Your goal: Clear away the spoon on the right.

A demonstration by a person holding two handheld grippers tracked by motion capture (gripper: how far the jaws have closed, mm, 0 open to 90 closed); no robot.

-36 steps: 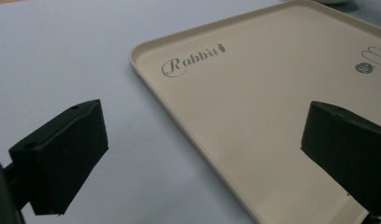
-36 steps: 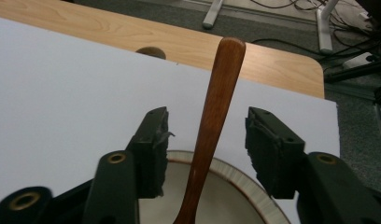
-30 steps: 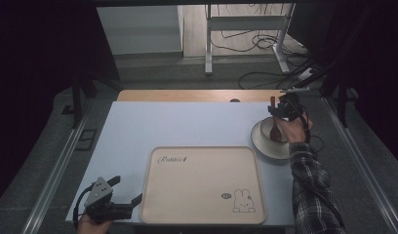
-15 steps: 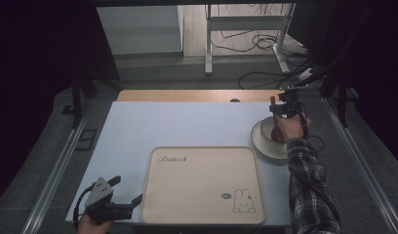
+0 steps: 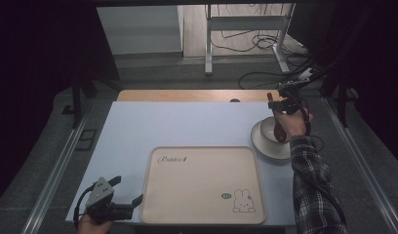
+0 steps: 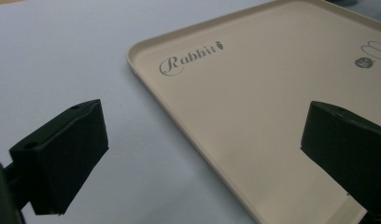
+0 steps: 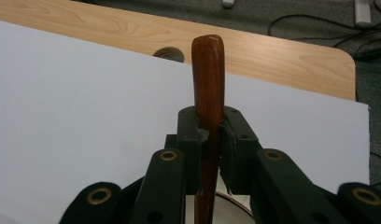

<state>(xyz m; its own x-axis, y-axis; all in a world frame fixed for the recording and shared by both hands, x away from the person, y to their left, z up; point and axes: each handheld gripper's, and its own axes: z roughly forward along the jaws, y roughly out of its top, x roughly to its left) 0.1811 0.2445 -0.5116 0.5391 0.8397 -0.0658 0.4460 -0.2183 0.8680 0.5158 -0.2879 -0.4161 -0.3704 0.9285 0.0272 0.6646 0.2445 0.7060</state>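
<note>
Where the white table mat (image 5: 187, 124) nears its right edge, one saucer (image 5: 265, 145) carries one bowl (image 5: 268, 128), and one brown wooden spoon (image 5: 279, 130) has its scoop end down in that bowl. The spoon's long axis runs steeply up from the bowl, its handle (image 7: 208, 74) pointing toward the table's far edge. The right gripper (image 7: 210, 135) has just been closing, and its pads now pinch the handle between them, with the rounded handle end standing clear above the jaws. One cream tray (image 5: 203, 185) printed with a rabbit and the word "Rabbit" lies at the near edge of the table, nothing in it. The left gripper (image 5: 120, 195) rests at the near left corner, just beside the tray's left rim (image 6: 146, 77), jaws spread wide apart and holding nothing; two grippers in all.
</note>
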